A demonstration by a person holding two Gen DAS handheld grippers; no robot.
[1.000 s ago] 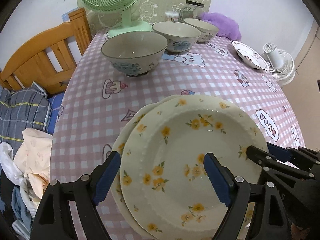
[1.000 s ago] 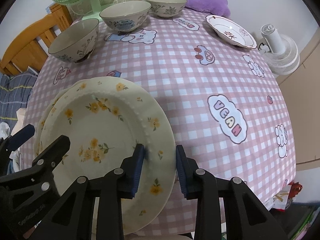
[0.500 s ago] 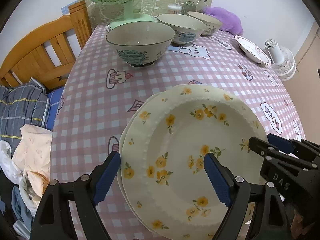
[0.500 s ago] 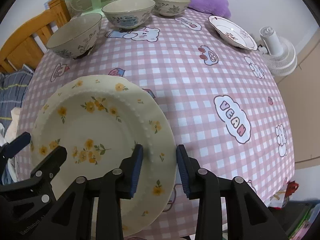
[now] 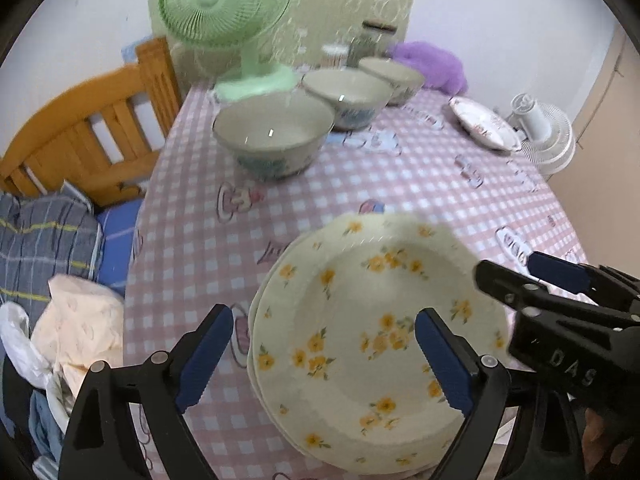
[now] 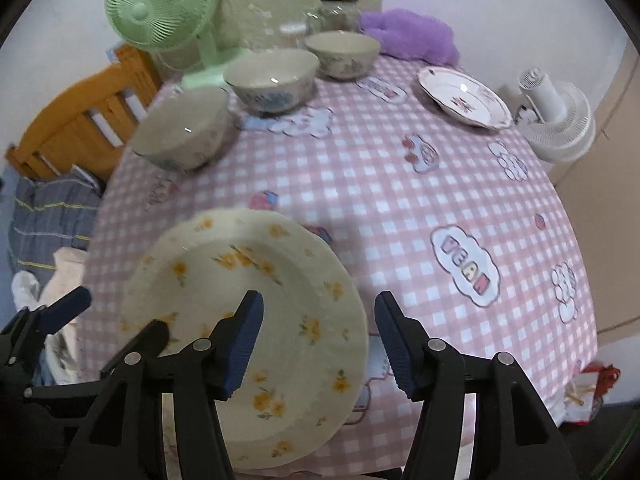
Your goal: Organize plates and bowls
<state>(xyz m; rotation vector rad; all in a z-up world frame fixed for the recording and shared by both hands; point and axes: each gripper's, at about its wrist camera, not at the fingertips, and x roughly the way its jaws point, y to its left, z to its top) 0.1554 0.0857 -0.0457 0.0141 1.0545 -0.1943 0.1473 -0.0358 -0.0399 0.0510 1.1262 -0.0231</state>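
Observation:
Two cream plates with yellow flowers (image 5: 360, 292) lie stacked at the near edge of the pink checked table (image 5: 400, 188). My left gripper (image 5: 324, 360) hangs over the stack's left rim. Its jaws are wide and opening, and neither pad touches the plates. My right gripper (image 6: 320, 344) straddles the right rim of the plates (image 6: 224, 280); its jaws are opening and the pads stand off the rim. Three bowls (image 5: 276, 140) (image 5: 348, 96) (image 5: 394, 74) stand in a row at the back. A white plate with a red pattern (image 6: 464, 96) sits at the far right.
A green fan (image 5: 224, 12), a glass jar (image 6: 336, 12) and a purple plush (image 6: 412, 36) stand behind the bowls. A white fan (image 6: 556, 120) is beyond the table's right edge. A wooden bed frame (image 5: 80, 136) and piled clothes (image 5: 76, 320) are to the left.
The right gripper has let go of the top plate's rim and opened. Both grippers have risen a little. The top plate now lies squarer on the lower one.

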